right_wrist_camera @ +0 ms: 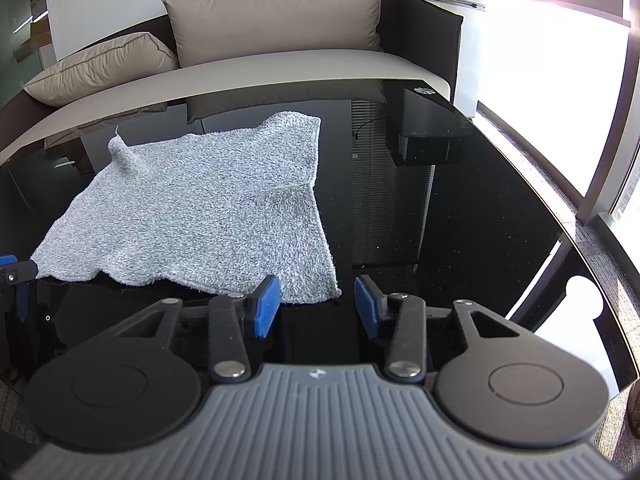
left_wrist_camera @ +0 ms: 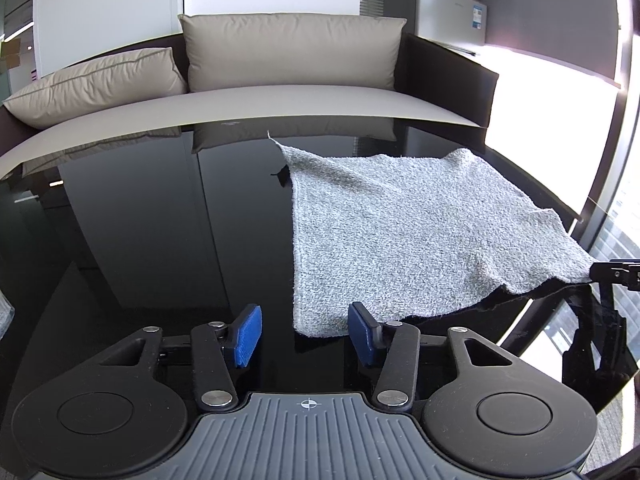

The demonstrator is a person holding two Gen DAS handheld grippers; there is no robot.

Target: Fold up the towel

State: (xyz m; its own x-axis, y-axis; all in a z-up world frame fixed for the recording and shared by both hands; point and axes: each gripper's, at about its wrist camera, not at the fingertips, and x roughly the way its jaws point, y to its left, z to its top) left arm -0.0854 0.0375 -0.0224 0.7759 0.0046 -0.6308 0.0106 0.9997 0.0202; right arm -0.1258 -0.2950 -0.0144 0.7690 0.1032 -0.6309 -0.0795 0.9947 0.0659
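A grey terry towel (left_wrist_camera: 404,236) lies spread on the glossy black table (left_wrist_camera: 160,240). In the left wrist view my left gripper (left_wrist_camera: 305,334) is open, its blue pads on either side of the towel's near left corner. In the right wrist view the towel (right_wrist_camera: 200,216) lies left of centre, and my right gripper (right_wrist_camera: 316,306) is open at its near right corner. The other gripper's tip shows at the far edge of each view, at the towel's corner.
A sofa with beige cushions (left_wrist_camera: 288,48) stands beyond the table's far edge. A bright window (right_wrist_camera: 552,60) is on the right. A small fridge with a microwave on it (left_wrist_camera: 448,12) stands at the back right.
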